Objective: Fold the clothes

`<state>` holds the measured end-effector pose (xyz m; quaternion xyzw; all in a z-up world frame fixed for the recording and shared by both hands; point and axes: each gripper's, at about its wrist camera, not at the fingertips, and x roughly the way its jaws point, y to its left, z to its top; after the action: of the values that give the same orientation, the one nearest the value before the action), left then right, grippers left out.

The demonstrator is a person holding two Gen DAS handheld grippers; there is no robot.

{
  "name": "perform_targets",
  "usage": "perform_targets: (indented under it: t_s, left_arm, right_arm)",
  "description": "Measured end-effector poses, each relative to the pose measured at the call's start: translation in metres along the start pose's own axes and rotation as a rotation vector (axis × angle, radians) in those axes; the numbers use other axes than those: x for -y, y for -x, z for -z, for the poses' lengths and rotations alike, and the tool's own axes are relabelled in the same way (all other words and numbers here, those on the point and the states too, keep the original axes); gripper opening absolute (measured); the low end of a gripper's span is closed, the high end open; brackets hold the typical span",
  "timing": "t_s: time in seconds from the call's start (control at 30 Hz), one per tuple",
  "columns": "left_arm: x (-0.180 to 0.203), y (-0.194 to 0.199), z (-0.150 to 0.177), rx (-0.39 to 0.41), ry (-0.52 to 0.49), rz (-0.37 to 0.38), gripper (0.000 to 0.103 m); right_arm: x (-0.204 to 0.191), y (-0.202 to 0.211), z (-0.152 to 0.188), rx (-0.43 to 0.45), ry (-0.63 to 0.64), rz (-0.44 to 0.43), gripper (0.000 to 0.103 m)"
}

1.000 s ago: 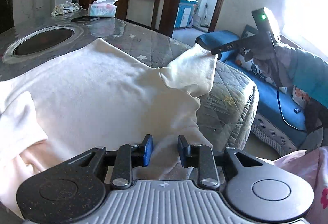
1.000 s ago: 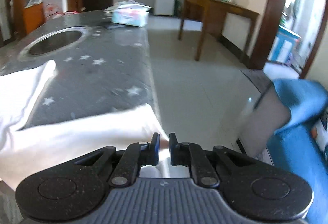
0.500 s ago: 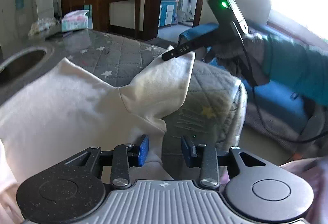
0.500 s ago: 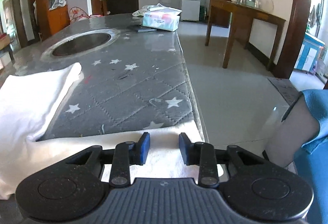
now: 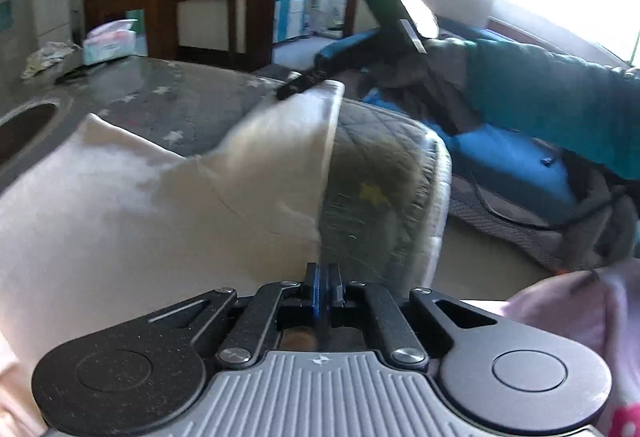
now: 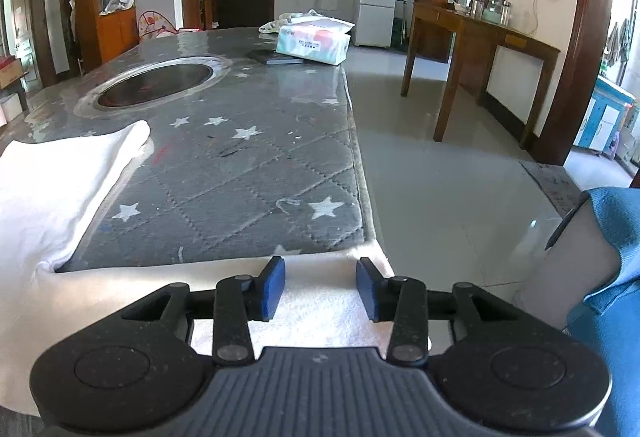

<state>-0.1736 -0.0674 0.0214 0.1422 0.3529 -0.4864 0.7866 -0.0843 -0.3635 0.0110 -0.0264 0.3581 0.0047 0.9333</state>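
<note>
White garment [image 5: 120, 205] unlabelled; left hand-held gripper [image 5: 324, 277] clamped at its hem, right hand-held gripper [image 6: 320, 287] opening above sleeve.

The left gripper [image 5: 324, 287], open earlier, is now being held shut; the right gripper [image 6: 320, 287], previously pinching the cream garment [image 6: 324, 309], is being opened.

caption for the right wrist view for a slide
Right gripper opening over a white garment's sleeve at the quilted table's edge.

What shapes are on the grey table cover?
White stars on the quilted grey table cover, clearest in the right wrist view.
</note>
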Motion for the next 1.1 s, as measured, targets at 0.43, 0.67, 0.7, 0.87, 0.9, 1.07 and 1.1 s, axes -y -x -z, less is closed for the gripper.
perform_targets:
  t_s: [0.43, 0.67, 0.7, 0.87, 0.9, 1.07, 1.1]
  left_arm:
    - [-0.047, 0.081, 0.005, 0.164, 0.14, -0.407, 0.05]
    - [-0.095, 0.061, 0.016, 0.041, 0.174, -0.584, 0.05]
    - [-0.098, 0.058, 0.02, 0.027, 0.169, -0.613, 0.05]
    - [-0.117, 0.065, 0.043, 0.027, 0.258, -0.669, 0.027]
    - [-0.119, 0.071, 0.049, 0.042, 0.281, -0.673, 0.013]
    - [-0.127, 0.124, 0.071, 0.23, 0.496, -0.713, 0.007]
    - [-0.129, 0.135, 0.077, 0.269, 0.539, -0.741, 0.007]
  right_arm:
    - [-0.057, 0.032, -0.011, 0.031, 0.085, -0.179, 0.046]
    - [-0.106, 0.037, -0.007, 0.027, 0.182, -0.305, 0.049]
    - [-0.112, 0.036, -0.006, 0.022, 0.197, -0.315, 0.051]
    - [-0.13, 0.025, 0.005, -0.018, 0.255, -0.325, 0.053]
    - [-0.131, 0.024, 0.006, -0.015, 0.256, -0.325, 0.053]
    - [-0.13, 0.022, 0.007, -0.015, 0.245, -0.328, 0.054]
    - [-0.13, 0.021, 0.007, -0.016, 0.245, -0.328, 0.054]
